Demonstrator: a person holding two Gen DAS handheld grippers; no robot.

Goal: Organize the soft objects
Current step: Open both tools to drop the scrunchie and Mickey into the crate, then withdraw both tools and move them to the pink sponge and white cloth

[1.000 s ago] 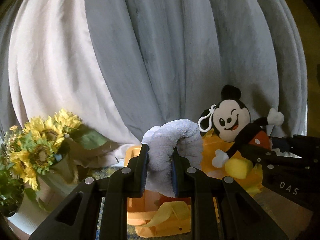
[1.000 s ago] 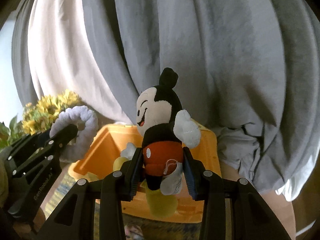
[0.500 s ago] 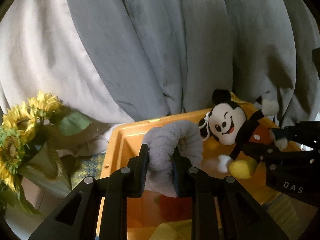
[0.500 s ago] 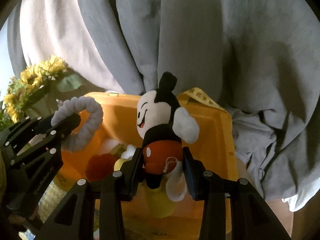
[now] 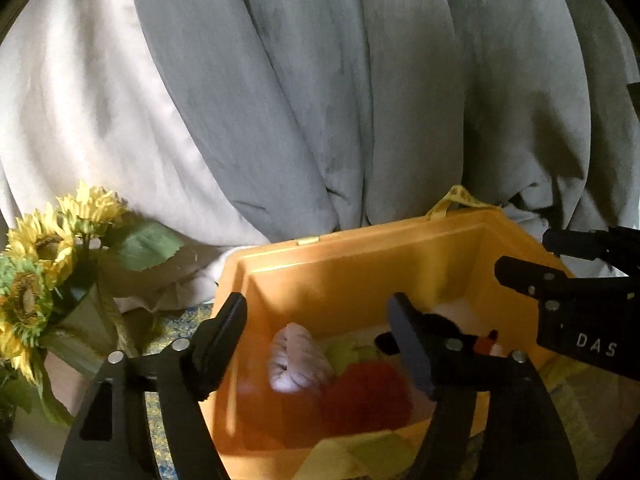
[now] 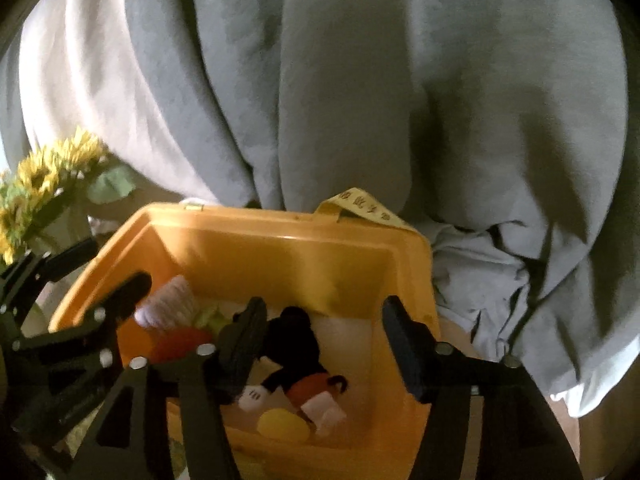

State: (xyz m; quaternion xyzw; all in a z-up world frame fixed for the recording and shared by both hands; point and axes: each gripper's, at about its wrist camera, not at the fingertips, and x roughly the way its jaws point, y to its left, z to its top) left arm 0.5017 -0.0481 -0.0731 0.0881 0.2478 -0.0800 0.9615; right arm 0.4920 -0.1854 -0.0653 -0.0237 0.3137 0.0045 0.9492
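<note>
With both sets of my jaws just opened and nothing between them, my left gripper (image 5: 316, 340) and right gripper (image 6: 324, 336) hang over the orange plastic bin (image 5: 360, 264), where the fluffy pale-lilac ring (image 5: 298, 356) and the black-and-red mouse plush (image 6: 298, 364) now lie; that drop looks finished. Only my right view shows the mouse whole; my left shows more of the red soft thing (image 5: 368, 392).
</note>
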